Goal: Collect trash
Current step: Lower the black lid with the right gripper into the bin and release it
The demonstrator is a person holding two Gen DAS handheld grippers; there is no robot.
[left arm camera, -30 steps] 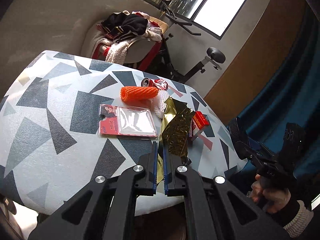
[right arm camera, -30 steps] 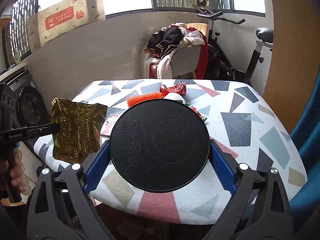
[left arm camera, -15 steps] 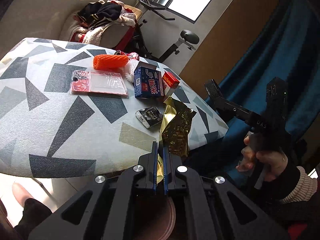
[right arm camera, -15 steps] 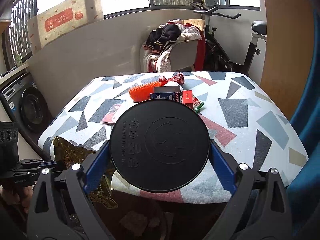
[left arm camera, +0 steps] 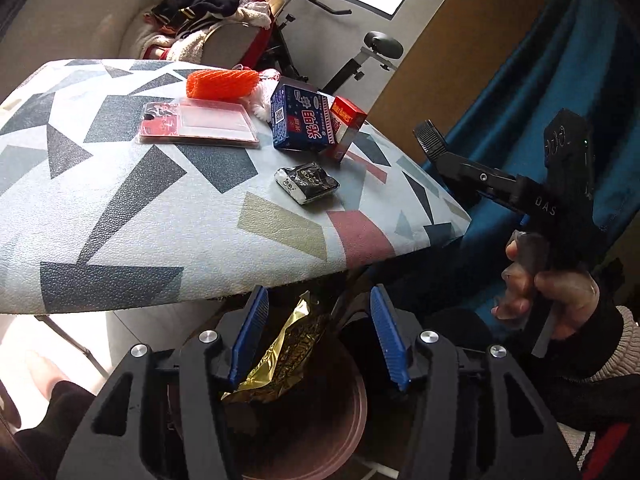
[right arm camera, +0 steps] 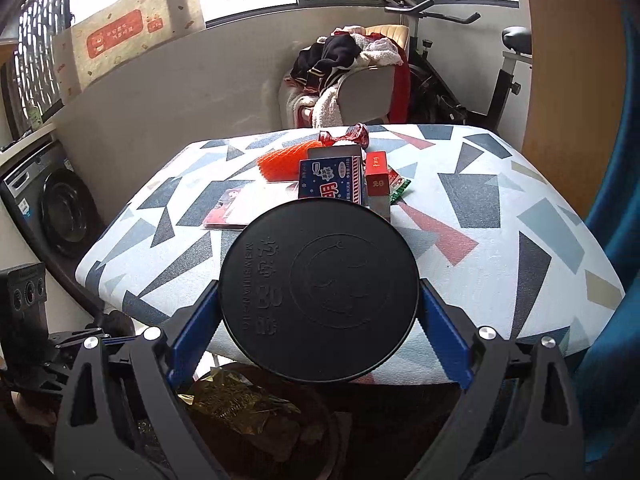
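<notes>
My left gripper is open over a brown trash bin below the table's front edge. A gold foil wrapper lies loose in the bin, also seen in the right wrist view. My right gripper is shut on a round black lid, held beside the bin; it also shows in the left wrist view. On the patterned table lie an orange net, a red card pack, a blue box, a red box and a black-white wrapper.
A crushed red can and a green wrapper lie at the table's far side. A chair with clothes, an exercise bike, a washing machine and a blue curtain surround the table.
My left gripper moved down off the table to the bin and opened, letting go of the gold wrapper, which now lies in the bin. The right gripper still holds the lid.
</notes>
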